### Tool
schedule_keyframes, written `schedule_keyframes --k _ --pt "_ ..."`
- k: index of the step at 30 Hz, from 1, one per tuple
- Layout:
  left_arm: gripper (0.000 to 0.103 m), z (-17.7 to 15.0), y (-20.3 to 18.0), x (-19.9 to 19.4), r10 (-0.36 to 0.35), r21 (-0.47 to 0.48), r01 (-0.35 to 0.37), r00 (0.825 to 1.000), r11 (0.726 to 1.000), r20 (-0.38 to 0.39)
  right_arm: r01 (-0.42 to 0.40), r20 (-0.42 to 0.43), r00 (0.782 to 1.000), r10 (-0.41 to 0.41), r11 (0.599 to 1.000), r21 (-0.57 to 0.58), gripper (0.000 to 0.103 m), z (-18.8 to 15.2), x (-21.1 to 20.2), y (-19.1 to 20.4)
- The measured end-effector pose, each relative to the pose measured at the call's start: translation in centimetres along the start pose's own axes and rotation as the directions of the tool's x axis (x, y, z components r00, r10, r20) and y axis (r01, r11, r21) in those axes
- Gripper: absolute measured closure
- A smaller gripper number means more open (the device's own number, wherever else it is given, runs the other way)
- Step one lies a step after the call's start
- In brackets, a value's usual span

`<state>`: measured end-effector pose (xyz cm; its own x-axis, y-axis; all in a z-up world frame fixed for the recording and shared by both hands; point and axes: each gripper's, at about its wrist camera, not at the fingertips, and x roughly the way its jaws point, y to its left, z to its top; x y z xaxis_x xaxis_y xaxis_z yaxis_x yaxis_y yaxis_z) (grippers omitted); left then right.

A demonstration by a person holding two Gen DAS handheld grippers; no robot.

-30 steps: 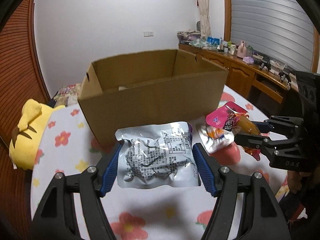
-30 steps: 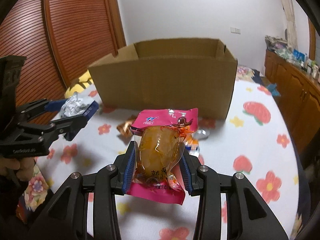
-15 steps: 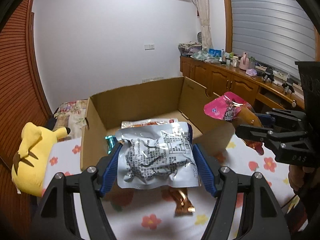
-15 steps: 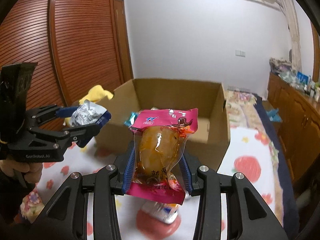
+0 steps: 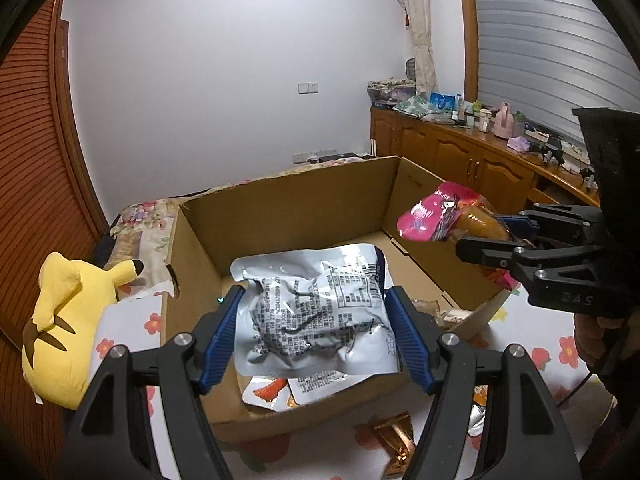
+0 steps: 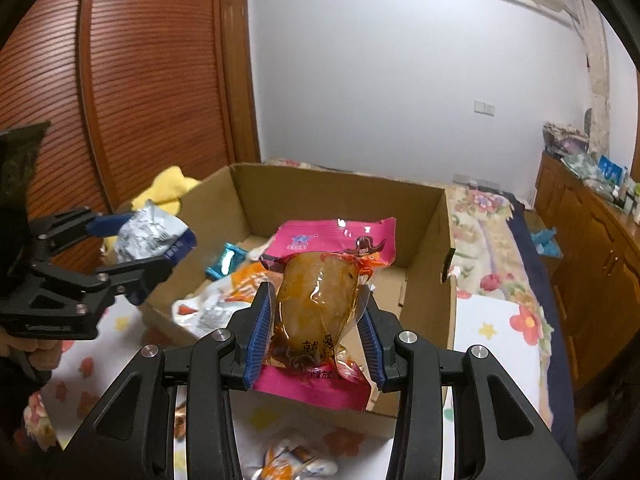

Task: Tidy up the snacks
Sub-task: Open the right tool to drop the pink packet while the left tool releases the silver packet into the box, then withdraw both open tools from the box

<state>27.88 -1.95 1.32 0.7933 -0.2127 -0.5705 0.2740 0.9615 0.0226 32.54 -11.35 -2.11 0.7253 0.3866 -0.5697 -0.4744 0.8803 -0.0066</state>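
Note:
My left gripper [image 5: 314,308] is shut on a crinkled silver snack pouch [image 5: 316,312] and holds it above the near part of the open cardboard box [image 5: 288,208]. My right gripper [image 6: 318,308] is shut on a pink pack with an orange-brown piece inside [image 6: 320,296], also raised over the box [image 6: 340,200]. Each gripper shows in the other's view: the right one [image 5: 486,236] with the pink pack [image 5: 436,216], the left one [image 6: 150,240] with the silver pouch [image 6: 148,236]. Inside the box lie a teal wrapper [image 6: 225,260] and white-and-orange packets [image 6: 224,300].
A yellow plush toy [image 5: 64,320] lies left of the box on the floral sheet [image 5: 132,332]. Loose snack packs lie on the sheet in front of the box: a copper-coloured one [image 5: 396,440] and an orange-white one [image 6: 288,464]. A wooden sideboard [image 5: 480,160] stands at the right, wooden sliding doors [image 6: 120,80] at the left.
Both grippers have risen and moved forward with their packs, from in front of the box's near wall to above its open top. The box's inside has come into view.

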Motion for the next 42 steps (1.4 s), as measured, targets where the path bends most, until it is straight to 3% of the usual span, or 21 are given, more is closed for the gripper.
schedule_keyframes --k 15,21,42 --pt "0.032 1.1 0.3 2.4 0.014 -0.004 -0.014 0.999 1.0 -0.04 0.011 -0.104 0.994 -0.014 1.0 -0.029 0.059 0.1 2.9 -0.3" --pt "0.032 1.3 0.1 3.0 0.037 -0.01 -0.037 0.998 0.999 -0.052 0.005 -0.088 0.996 -0.007 1.0 -0.021 0.047 0.3 2.4 -0.4" --pt "0.031 1.6 -0.1 1.6 0.038 -0.005 -0.038 0.999 0.999 -0.029 0.002 -0.009 1.0 -0.002 1.0 -0.029 0.038 0.4 -1.7 0.9"
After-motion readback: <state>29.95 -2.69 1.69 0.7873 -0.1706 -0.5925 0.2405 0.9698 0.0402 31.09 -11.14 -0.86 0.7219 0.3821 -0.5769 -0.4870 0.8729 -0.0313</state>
